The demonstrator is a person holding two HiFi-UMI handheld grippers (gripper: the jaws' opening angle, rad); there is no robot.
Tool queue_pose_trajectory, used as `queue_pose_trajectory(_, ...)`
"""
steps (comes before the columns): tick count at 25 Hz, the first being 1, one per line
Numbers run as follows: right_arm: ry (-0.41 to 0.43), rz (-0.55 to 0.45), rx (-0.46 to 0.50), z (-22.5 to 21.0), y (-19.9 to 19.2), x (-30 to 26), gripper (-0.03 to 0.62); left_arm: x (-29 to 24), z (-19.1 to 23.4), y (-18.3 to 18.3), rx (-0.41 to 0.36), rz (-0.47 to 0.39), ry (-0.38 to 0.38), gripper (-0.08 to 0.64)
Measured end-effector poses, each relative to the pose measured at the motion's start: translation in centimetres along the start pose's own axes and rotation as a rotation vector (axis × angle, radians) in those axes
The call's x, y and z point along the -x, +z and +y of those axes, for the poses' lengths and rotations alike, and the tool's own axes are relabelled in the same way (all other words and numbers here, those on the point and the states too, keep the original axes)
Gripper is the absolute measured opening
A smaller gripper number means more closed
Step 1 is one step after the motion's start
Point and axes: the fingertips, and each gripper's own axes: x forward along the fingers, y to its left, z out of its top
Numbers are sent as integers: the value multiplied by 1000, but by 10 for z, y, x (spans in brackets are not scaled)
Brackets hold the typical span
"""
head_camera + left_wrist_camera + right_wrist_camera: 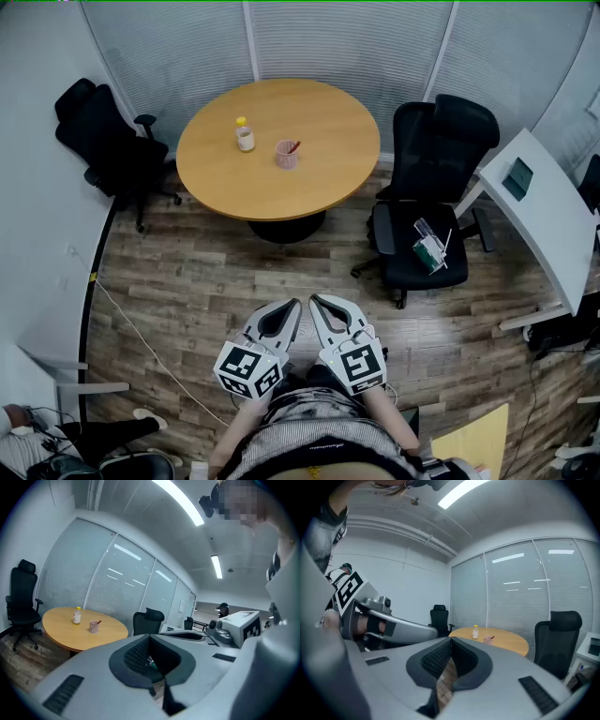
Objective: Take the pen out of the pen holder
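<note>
Two grippers are in view and neither has begun the work: no step of the task is done, as far as can be judged. The left gripper [293, 305] is held low, close in front of the person's body, its jaws drawn together at the tips with nothing between them. Its own view agrees, showing only a small hollow behind the meeting tips. The right gripper [316, 300] sits just beside it in the same condition, jaws together and empty, with bare wooden floor [206, 281] showing through the hollow in its own view. Both are well apart from the round table [319, 197], which stands across the floor ahead of the person. On the tabletop, from the left, stand a small bottle [245, 135] with a yellow cap and then, near it, the pink pen holder [285, 156], upright and a little left of the table's centre. The pen [294, 146] is inside the holder and untouched. Only its dark upper end shows above the rim; the lower end is hidden in the cup. Its long axis runs near upright but tilted, the free end leaning over the rim to the right and slightly away from the person. Left to do, on this evidence: the whole approach to the table, the opening of one gripper, the grasp on the exposed end and the lift clear of the holder.
</note>
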Motion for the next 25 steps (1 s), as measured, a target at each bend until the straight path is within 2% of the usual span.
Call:
queue_pose_trajectory(4,10,-32,-28,-11,-2,6,23,-11,-7,-3,7,-8,-3,5)
queue_pose_trajectory(12,43,11,14,-28,-22,6,23,-22,-9,-17,47,-1,26,5)
queue_pose_trajectory(15,35,7,-3,-35,-19,-5,23,-28,2,-12,48,-8,33,5)
queue_pose_trajectory(19,30,2,22,-49,-16,-28,23,-43,25,-4,48,-15,37,5)
queue_pose_trajectory(21,20,-1,-2,-57,-12,-41,23,-55,38,2,47,-15,30,5)
queue_pose_trajectory(25,11,-8,10,-74,-5,-75,23,-81,67,17,43,-15,4,5)
